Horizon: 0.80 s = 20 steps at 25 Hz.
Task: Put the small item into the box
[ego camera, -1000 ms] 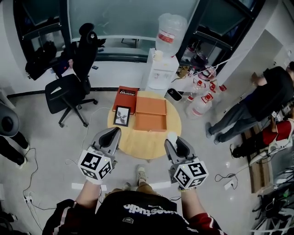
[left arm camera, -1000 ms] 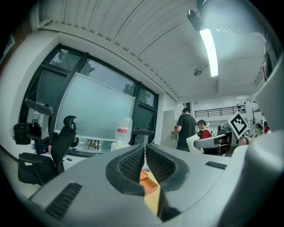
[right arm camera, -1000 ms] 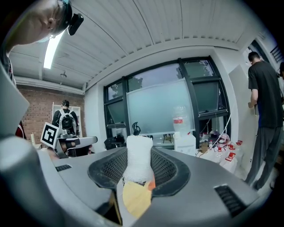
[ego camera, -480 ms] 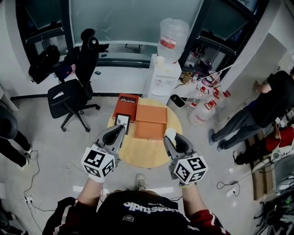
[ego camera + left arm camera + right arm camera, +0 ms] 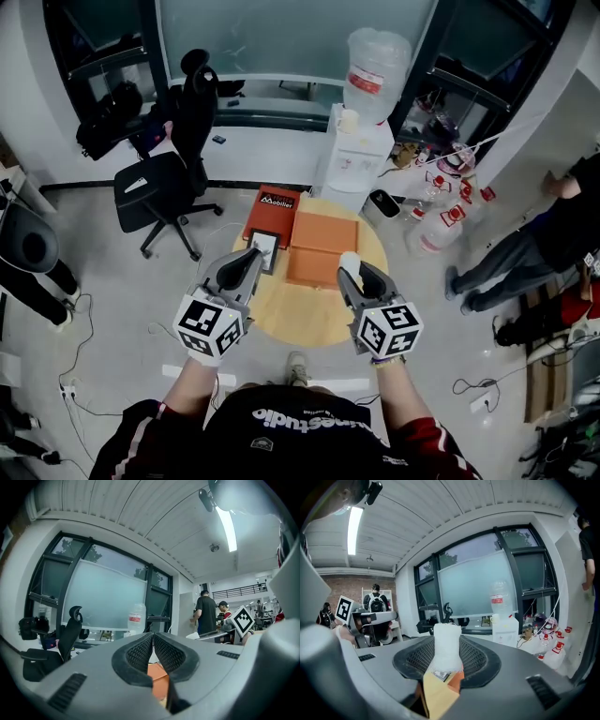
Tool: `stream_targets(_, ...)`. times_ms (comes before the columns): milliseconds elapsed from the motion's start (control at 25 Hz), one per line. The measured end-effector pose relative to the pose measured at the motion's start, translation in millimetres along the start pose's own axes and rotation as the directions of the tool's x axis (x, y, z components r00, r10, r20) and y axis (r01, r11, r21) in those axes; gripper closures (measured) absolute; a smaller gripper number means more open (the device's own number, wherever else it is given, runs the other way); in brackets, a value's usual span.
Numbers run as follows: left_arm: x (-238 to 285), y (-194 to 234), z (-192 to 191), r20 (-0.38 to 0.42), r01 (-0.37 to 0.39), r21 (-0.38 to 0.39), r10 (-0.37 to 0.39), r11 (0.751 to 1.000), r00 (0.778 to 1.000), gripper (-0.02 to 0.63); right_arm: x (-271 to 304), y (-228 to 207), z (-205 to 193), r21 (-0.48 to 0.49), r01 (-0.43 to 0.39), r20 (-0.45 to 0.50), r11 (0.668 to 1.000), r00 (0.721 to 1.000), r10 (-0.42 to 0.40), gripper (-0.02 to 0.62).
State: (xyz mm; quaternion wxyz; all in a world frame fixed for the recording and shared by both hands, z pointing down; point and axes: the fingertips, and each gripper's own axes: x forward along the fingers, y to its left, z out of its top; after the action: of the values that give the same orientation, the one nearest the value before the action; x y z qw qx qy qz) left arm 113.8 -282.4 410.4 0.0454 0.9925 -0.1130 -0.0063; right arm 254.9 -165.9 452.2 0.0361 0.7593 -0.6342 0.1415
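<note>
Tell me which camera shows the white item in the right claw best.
The right gripper view: the white item stands centred and close, gripped by the right claw. The head view shows just its small white top beyond the claw. The left gripper view doesn't clearly show it.

This is an office-style lab or studio workspace. A black swivel office chair stands on a pale hard floor before tall dark-framed windows with frosted glass, and a white water dispenser carries an upturned bottle, with spare water jugs beside it. A small round wooden bench sits mid-room, cables trail over the floor, people stand along the side, and a strip light hangs from a ribbed white ceiling.
</note>
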Motion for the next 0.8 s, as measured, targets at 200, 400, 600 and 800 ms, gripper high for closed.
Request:
stream_targets(200,3.7,12.6,-8.9,-0.012,-0.053,0.008,0.053,0.999,0.999,0.578,29.4,-9.6,-15.9,0.078,-0.044,-0.032,0.996,0.998,0.047,0.411)
stream_targets(400,7.1,15.9,-19.2,-0.018,-0.077,0.023,0.078,0.997,0.997,0.578,55.1,-20.3,-33.2,0.098,-0.064,-0.077,0.993,0.994,0.072,0.411)
stream_targets(600,11.8,20.6,-35.1,-0.033,-0.094,0.043,0.096,0.995,0.995,0.578,76.9,-25.3,-49.1,0.127,-0.096,-0.111,0.987,0.988,0.110,0.411)
stream_targets(800,24.0,19.8,-37.6,-0.051,-0.126,0.041,0.128,0.991,0.990,0.578,99.2,-42.5,-70.7,0.136,-0.109,-0.161,0.985,0.978,0.131,0.411)
